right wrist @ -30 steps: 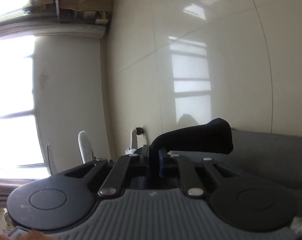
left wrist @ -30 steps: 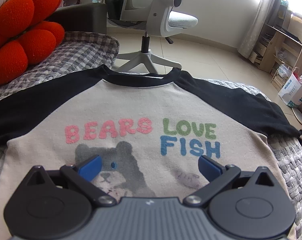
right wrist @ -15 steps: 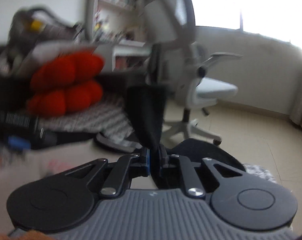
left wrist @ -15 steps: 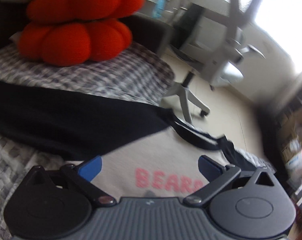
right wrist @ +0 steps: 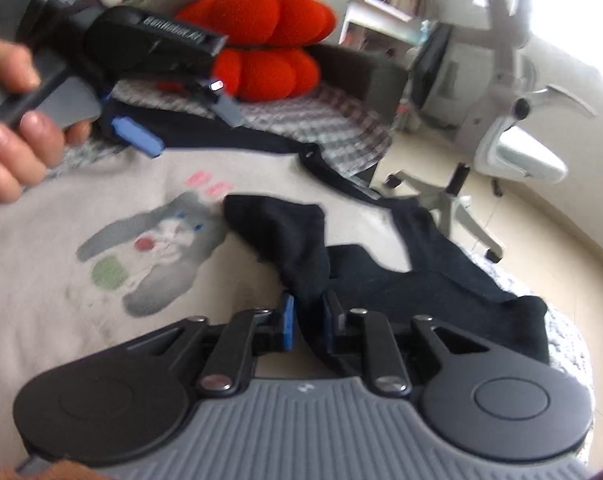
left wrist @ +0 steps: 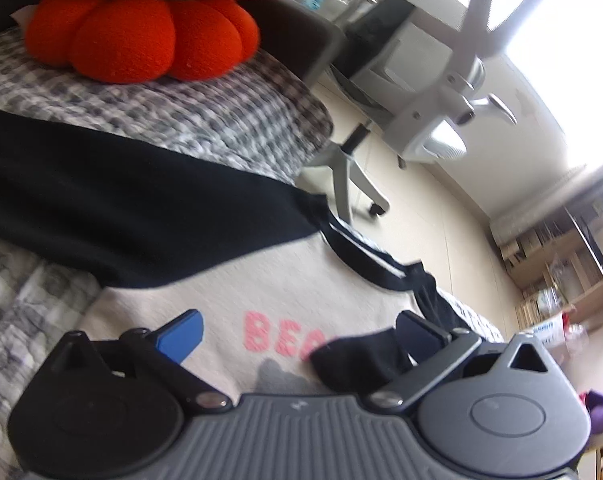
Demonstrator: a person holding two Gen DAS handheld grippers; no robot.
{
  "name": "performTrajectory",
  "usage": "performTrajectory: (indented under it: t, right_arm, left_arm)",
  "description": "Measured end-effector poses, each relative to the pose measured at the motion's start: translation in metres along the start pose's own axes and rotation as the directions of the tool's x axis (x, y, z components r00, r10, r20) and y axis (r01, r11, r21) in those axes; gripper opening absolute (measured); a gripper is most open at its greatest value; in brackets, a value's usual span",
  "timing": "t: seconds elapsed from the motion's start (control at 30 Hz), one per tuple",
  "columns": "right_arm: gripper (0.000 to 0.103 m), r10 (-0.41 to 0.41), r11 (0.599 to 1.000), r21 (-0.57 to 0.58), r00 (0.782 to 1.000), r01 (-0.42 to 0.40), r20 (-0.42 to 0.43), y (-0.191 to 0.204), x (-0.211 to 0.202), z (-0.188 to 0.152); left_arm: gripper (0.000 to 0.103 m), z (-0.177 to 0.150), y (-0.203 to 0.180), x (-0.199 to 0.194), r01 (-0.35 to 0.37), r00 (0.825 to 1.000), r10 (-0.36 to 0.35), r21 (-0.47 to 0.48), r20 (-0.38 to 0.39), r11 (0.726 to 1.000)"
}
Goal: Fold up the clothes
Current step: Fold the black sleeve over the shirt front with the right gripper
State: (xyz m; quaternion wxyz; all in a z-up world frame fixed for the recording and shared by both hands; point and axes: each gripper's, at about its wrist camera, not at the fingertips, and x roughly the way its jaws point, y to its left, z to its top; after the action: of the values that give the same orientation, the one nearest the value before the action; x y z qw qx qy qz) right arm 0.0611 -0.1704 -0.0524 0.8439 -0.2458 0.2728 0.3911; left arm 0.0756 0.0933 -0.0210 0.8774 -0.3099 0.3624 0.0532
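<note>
In the left wrist view, the left gripper [left wrist: 297,330] hangs low over a cream raglan shirt [left wrist: 285,280] spread on a grey checked quilt [left wrist: 221,120]. Its blue-padded fingers [left wrist: 179,338] are spread wide with nothing between them. The pink letters "BEA" [left wrist: 279,336] on the shirt's chest show in the gap. The shirt's black left sleeve [left wrist: 121,208] lies stretched out across the quilt toward the left edge. The end of the black right sleeve [left wrist: 353,364] lies on the chest beside the right finger, covering the rest of the lettering. An orange cushion [left wrist: 141,28] sits on the quilt's far left part, and a white office chair [left wrist: 441,92] stands on the floor beyond the quilt's far edge.

In the right wrist view, the right gripper [right wrist: 309,320] has its fingers closed nearly together on the right sleeve [right wrist: 301,256], pinching the black cloth. The sleeve is folded inward over the shirt [right wrist: 61,300], its cuff end lying on the chest next to the grey bear print [right wrist: 157,248]. The rest of the sleeve runs back to the shoulder near the quilt's right edge. The left gripper [right wrist: 189,124] shows at upper left, held by the person's hand [right wrist: 17,128], its blue pads apart above the shirt's upper chest. The orange cushion [right wrist: 261,48] and the office chair [right wrist: 513,120] lie behind.
</note>
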Motion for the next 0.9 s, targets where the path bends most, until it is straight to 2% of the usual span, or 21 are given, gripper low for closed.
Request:
performTrajectory:
  t: [0.03,0.07,0.1,0.23,0.33,0.47,0.63,0.7,0.8,0.9]
  right_arm:
    - [0.041,0.031,0.999,-0.038,0.999,-0.032,-0.015,0.006,-0.001,0.0]
    - [0.043,0.062,0.995,-0.075,0.998,-0.064,-0.031,0.011,-0.002,-0.001]
    - [0.043,0.058,0.994,-0.094,0.998,-0.06,-0.028,0.014,-0.003,0.0]
    - [0.044,-0.037,0.996,0.081,0.997,0.032,0.07,-0.006,-0.005,0.011]
    - [0.044,-0.057,0.97,0.24,0.993,0.031,0.1,-0.022,0.002,0.017]
    - [0.044,-0.011,0.928,0.372,0.995,-0.028,0.102,-0.03,0.018,0.021]
    - [0.04,0.075,0.947,0.301,0.99,-0.107,0.117,-0.017,0.016,0.03]
    - [0.04,0.156,0.96,0.214,0.98,-0.18,0.123,-0.007,0.008,0.031]
    - [0.04,0.29,0.95,0.099,0.954,-0.297,0.078,0.008,-0.002,0.025]
    - [0.04,0.284,0.957,0.048,0.957,-0.287,0.052,0.016,-0.007,0.021]
  left_arm:
    - [0.103,-0.001,-0.001,0.001,0.002,1.0,-0.002,0.003,-0.01,1.0]
    - [0.103,-0.002,-0.001,0.003,0.003,1.0,-0.003,0.006,-0.018,1.0]
    - [0.103,-0.003,-0.002,0.004,0.005,1.0,-0.005,0.009,-0.026,1.0]
    - [0.103,-0.004,-0.003,0.005,0.019,0.999,-0.019,0.002,-0.037,1.0]
    - [0.103,-0.005,-0.004,0.004,0.024,0.999,-0.024,0.0,-0.04,1.0]
    - [0.103,-0.007,-0.006,0.008,0.028,0.998,-0.028,0.008,-0.057,1.0]
    - [0.103,-0.007,-0.005,0.009,0.031,0.997,-0.03,0.008,-0.064,0.999]
    - [0.103,-0.006,-0.001,0.008,0.027,0.998,-0.027,-0.014,-0.063,1.0]
    - [0.103,-0.005,0.004,0.009,0.034,0.996,-0.039,-0.056,-0.08,0.998]
    - [0.103,-0.005,0.005,0.01,0.058,0.992,-0.067,-0.084,-0.103,0.995]
